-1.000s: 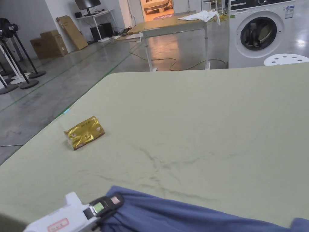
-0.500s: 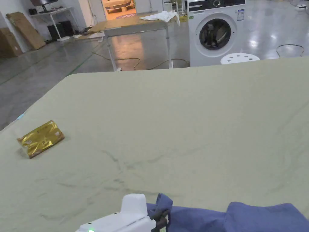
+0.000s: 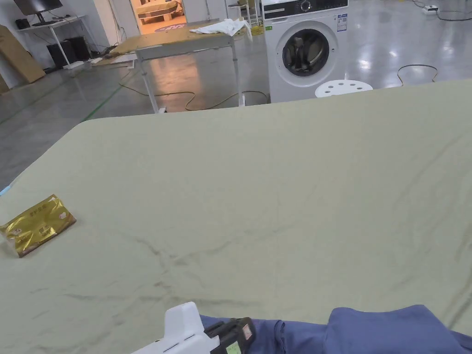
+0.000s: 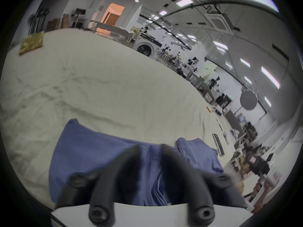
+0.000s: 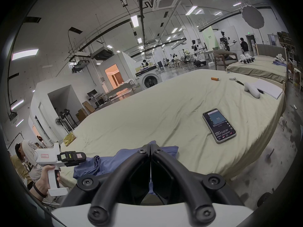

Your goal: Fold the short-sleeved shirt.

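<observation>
A blue short-sleeved shirt [image 3: 382, 332] lies bunched at the near edge of the green-covered table [image 3: 276, 184]. In the left gripper view my left gripper [image 4: 150, 147] has folds of the shirt [image 4: 98, 156] pressed between its dark, blurred jaws. From the head view the left gripper [image 3: 246, 329] sits at the shirt's left end. In the right gripper view my right gripper [image 5: 150, 146] has its jaws together at a raised peak of the shirt [image 5: 111, 161]. The left gripper [image 5: 85, 156], held by a hand, is farther left.
A gold packet [image 3: 36, 225] lies at the table's left. A phone [image 5: 218, 125], a white device [image 5: 252, 91] and a notebook [image 5: 268, 88] lie toward the right end. Beyond the far edge stand a washing machine [image 3: 304, 50] and a white stool [image 3: 343, 86].
The head camera has turned right. My left gripper has carried the shirt's left end to the right, away from the gold packet, and the cloth is more bunched.
</observation>
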A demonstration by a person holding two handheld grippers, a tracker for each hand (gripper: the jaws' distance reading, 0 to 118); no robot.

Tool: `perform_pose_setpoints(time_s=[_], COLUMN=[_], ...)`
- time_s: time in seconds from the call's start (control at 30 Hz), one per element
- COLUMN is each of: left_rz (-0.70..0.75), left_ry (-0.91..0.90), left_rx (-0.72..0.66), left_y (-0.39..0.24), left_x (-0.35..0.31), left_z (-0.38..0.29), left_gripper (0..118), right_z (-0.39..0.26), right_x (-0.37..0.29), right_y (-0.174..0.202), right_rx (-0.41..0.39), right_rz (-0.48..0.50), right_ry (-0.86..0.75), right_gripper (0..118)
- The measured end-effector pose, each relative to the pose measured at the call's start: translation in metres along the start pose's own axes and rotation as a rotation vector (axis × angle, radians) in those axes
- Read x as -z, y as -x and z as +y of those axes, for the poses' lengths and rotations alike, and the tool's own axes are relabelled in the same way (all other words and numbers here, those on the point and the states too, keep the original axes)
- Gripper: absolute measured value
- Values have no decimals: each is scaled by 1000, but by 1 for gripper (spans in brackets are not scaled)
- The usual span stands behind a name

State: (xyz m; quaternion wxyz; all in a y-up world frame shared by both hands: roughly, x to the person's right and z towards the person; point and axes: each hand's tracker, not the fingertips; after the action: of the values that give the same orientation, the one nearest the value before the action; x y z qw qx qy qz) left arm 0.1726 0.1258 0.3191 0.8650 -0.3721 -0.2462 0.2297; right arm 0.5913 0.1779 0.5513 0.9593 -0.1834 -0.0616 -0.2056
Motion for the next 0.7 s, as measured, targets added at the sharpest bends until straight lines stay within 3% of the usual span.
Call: perform_pose_setpoints(time_s=[0.17,0.23,0.37,0.43,0.47,0.6,0.7], left_rz=[-60,-4,-29,-49,-35,50,71], left_ry=[141,203,161,90,41,-91,-68], left_rx=[-46,-15,-22,38,58,-44,-234], left_y=[2,-2,-10,-8,-4,37,89], left_x=[40,60,50,27,12,-41,-59], left_z=[-26,-39,-26,-16,-9,21,30], left_gripper=[3,2,2,5,13,96,98], right_z=[-3,-3,-3,-3,-3,-5,-9], right_x=[0,0,-1,0,1,5,11], right_y=[-2,-2,0,-1,-1,-5,-9], right_rx=[24,31,18,20,22,29,51], right_rz=[0,5,-3,2,4,12,30], right_ry=[13,15,19,21,23,29,48], right_gripper=[0,0,0,0,0,0,0])
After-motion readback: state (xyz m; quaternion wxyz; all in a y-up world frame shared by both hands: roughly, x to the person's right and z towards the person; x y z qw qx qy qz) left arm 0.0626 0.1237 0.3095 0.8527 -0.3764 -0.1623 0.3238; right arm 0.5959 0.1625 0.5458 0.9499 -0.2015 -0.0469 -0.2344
